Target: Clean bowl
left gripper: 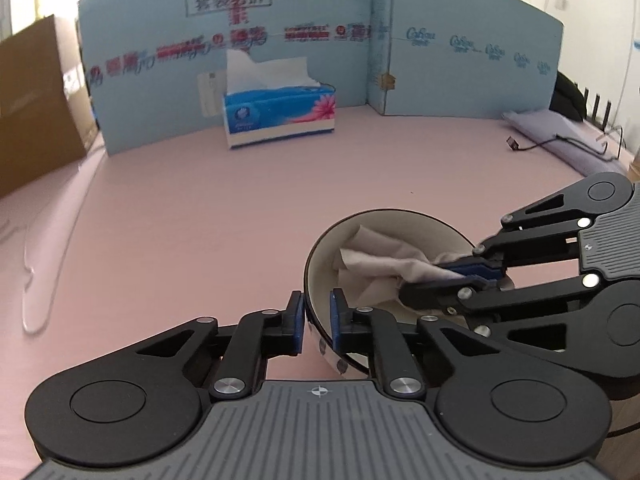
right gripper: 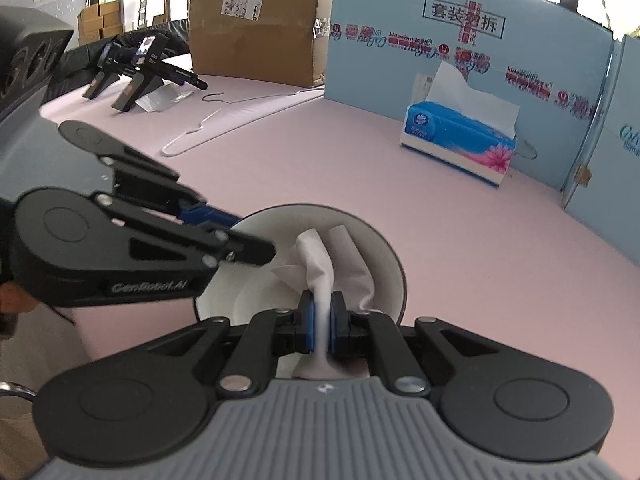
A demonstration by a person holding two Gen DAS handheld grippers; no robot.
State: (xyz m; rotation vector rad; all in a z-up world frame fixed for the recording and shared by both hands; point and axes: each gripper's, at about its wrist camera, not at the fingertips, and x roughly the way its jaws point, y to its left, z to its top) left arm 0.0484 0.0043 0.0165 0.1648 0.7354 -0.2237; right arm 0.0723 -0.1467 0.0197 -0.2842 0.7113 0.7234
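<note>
The left gripper (left gripper: 317, 320) reaches in low from the near side, jaws clamped across the bowl's (left gripper: 316, 276) rim, one pad inside and one outside. The right gripper (right gripper: 319, 328) angles into the bowl from the right, pinching a crumpled white tissue (right gripper: 320, 264). The white, dark-rimmed bowl sits on the pink table (left gripper: 200, 220).

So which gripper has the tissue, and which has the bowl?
The right gripper is shut on the tissue inside the bowl. The left gripper clamps the bowl's rim, one finger inside, one outside.
</note>
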